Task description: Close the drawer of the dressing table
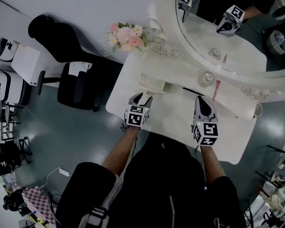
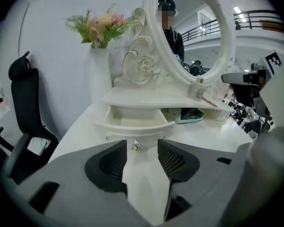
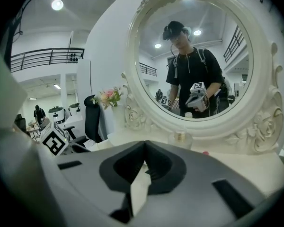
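Observation:
The white dressing table (image 1: 133,70) has a small drawer (image 1: 152,83) pulled out from under its shelf. In the left gripper view the drawer (image 2: 135,122) stands open and empty, with a silver knob (image 2: 137,145) on its curved front. My left gripper (image 2: 142,144) is open just in front of that knob, which shows in the gap between the tips with neither pad touching it. In the head view the left gripper (image 1: 143,97) hovers right before the drawer. My right gripper (image 1: 200,99) hangs over the tabletop to the right. Its jaws (image 3: 144,162) are shut on nothing.
A large oval mirror (image 1: 228,32) rises behind the table and reflects both grippers. A vase of flowers (image 1: 126,36) stands at the back left, a small bottle (image 1: 206,77) and a pink stick (image 1: 216,89) on the shelf. A black chair (image 1: 61,42) is left of the table.

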The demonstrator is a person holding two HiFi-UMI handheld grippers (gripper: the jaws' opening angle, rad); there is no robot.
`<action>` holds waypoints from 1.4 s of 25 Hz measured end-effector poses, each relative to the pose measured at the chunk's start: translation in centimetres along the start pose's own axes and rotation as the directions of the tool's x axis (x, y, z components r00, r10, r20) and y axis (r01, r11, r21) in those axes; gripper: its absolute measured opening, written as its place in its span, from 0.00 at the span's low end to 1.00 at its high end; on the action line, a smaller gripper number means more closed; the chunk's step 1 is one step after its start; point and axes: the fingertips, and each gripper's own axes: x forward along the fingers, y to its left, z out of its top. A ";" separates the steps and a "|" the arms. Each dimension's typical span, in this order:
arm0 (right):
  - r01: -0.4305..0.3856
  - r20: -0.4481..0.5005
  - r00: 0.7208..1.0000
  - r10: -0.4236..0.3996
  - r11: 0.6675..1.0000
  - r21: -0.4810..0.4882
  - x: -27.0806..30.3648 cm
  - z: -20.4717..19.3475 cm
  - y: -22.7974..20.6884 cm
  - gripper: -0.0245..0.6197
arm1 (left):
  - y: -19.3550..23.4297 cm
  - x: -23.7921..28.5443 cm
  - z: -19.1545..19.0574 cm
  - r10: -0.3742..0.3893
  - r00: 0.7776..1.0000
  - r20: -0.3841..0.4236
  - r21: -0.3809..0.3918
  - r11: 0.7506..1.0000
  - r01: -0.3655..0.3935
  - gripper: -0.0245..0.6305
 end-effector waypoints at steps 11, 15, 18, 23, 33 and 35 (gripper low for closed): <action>0.084 0.015 0.996 -0.084 0.996 -0.003 -1.7 1.0 -2.8 0.04 | 1.4 3.4 -2.1 -0.004 0.997 -0.072 -0.051 0.999 0.000 0.29; 0.103 0.013 0.995 -0.103 0.995 0.000 -2.3 0.9 -3.4 0.04 | 1.3 3.9 -2.4 -0.026 0.995 -0.091 -0.076 0.997 0.019 0.21; 0.117 0.016 0.993 -0.117 0.993 0.002 -2.6 1.1 -3.9 0.04 | 1.1 3.9 -2.4 -0.032 0.996 -0.082 -0.084 0.996 0.025 0.19; 0.134 0.022 0.991 -0.134 0.991 0.004 -2.8 1.3 -4.4 0.04 | 1.2 3.6 -1.8 -0.019 0.998 -0.061 -0.058 0.998 0.015 0.19; 0.150 0.027 0.988 -0.150 0.989 0.016 -3.0 1.3 -4.6 0.04 | 1.5 4.3 -0.2 -0.027 0.998 -0.048 -0.054 0.998 0.025 0.19; 0.152 0.027 0.988 -0.152 0.988 0.018 -3.0 1.3 -4.6 0.04 | 1.6 4.7 0.4 -0.030 0.999 -0.044 -0.052 0.998 0.028 0.19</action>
